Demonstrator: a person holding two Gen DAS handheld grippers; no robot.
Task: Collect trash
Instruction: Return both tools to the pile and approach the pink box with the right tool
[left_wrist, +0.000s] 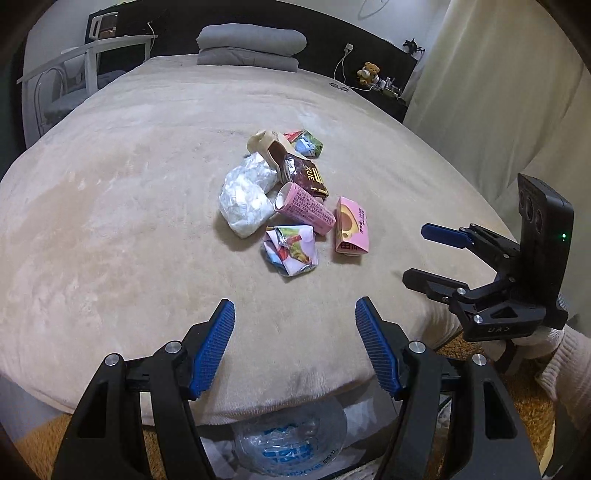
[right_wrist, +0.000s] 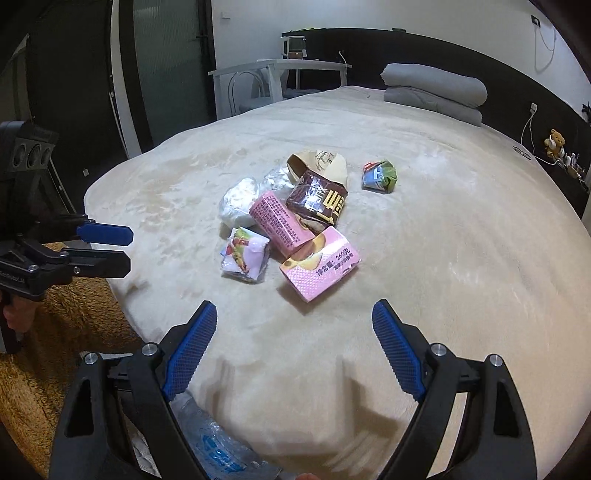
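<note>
Hovering over beige blanket (left_wrist: 110, 221): left gripper (left_wrist: 295, 314) and right gripper (right_wrist: 295, 314), both with jaws apart, nothing between. Trash pile ahead of fingertips: pink box (right_wrist: 319, 264) nearest right gripper, crumpled colourful wrapper (left_wrist: 290, 249) nearest left. Clear plastic bottle (left_wrist: 291, 443) below left gripper.

I can read "XUE" in gold letters on the brown wrapper (left_wrist: 306, 177). On the pink box (right_wrist: 320, 264) I make out "260" inside a line of Chinese print. The pink tube (left_wrist: 305, 209) carries dense small print I can't read. The left gripper's (right_wrist: 114, 247) black body shows "GenRobot.AI", partly cut off
</note>
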